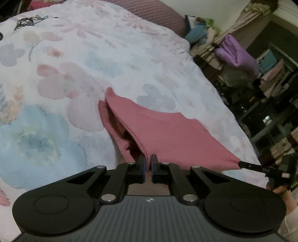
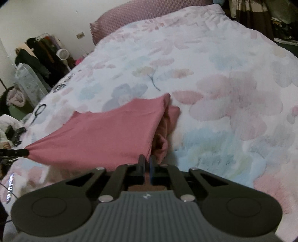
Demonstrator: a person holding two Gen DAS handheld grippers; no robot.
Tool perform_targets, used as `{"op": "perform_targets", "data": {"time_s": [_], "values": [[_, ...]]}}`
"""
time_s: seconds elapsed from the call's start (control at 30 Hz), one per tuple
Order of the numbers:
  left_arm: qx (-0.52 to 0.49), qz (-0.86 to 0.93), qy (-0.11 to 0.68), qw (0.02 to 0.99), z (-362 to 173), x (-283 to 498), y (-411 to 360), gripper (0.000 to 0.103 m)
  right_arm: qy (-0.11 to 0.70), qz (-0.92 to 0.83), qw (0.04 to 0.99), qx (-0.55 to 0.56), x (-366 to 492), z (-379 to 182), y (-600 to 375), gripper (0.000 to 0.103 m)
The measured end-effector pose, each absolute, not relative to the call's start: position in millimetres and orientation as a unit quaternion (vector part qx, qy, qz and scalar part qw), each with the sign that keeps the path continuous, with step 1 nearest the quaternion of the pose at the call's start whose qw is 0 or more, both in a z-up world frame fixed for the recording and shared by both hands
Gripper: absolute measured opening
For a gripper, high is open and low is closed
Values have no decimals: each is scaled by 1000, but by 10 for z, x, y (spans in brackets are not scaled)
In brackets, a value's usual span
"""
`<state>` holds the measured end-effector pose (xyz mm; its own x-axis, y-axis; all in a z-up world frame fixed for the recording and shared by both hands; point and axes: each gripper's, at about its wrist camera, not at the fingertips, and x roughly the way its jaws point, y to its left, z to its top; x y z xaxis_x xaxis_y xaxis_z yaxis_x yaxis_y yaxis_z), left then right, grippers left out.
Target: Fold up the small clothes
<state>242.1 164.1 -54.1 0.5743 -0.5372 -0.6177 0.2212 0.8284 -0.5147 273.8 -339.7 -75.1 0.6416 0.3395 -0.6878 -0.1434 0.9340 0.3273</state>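
Note:
A small pink garment (image 1: 167, 134) is stretched above the floral bedspread (image 1: 78, 61). My left gripper (image 1: 148, 160) is shut on one near corner of it. The right gripper's fingertips (image 1: 245, 164) pinch the other corner at the right of the left wrist view. In the right wrist view the pink garment (image 2: 104, 130) spans left from my right gripper (image 2: 147, 161), which is shut on its corner. The left gripper's fingertips (image 2: 20, 152) hold the far left corner. Lower folds hang and rest on the bedspread (image 2: 223, 78).
A pink textured pillow (image 1: 154, 11) lies at the head of the bed. A black cable (image 1: 26, 21) lies on the bedspread at the far left. Cluttered shelves and a purple cloth (image 1: 236, 54) stand beyond the bed's right edge. Clothes and a fan (image 2: 63, 55) are left of the bed.

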Motion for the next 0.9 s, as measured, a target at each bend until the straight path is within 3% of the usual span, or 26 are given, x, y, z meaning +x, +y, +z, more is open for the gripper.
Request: {"op": "perform_targets", "data": {"time_s": [0.37,0.47,0.53,0.63,0.67,0.73,0.9], "values": [[-119,-192,501,836,-1253,2443,1438,4,467,127,872,74,2620,-1376,-3269,0],[-106,-182,512,833,-1251,2518,1376,8,476,116,869,74,2683,-1467,-3234,0],[-99,-178,513,834,-1168,2511,1332,17,477,114,869,70,2701,-1455,-3194,0],[-91,-179,506,839,-1055,2455,1294,38,476,117,870,59,2707,-1367,-3151,10],[-86,-175,504,841,-1027,2433,1280,44,475,118,870,53,2702,-1335,-3142,20],[-67,-161,494,852,-930,2392,1233,45,469,118,874,46,2683,-1254,-3124,32],[-81,-143,459,873,-748,2463,1176,46,459,114,879,56,2722,-1078,-3125,45]]}}
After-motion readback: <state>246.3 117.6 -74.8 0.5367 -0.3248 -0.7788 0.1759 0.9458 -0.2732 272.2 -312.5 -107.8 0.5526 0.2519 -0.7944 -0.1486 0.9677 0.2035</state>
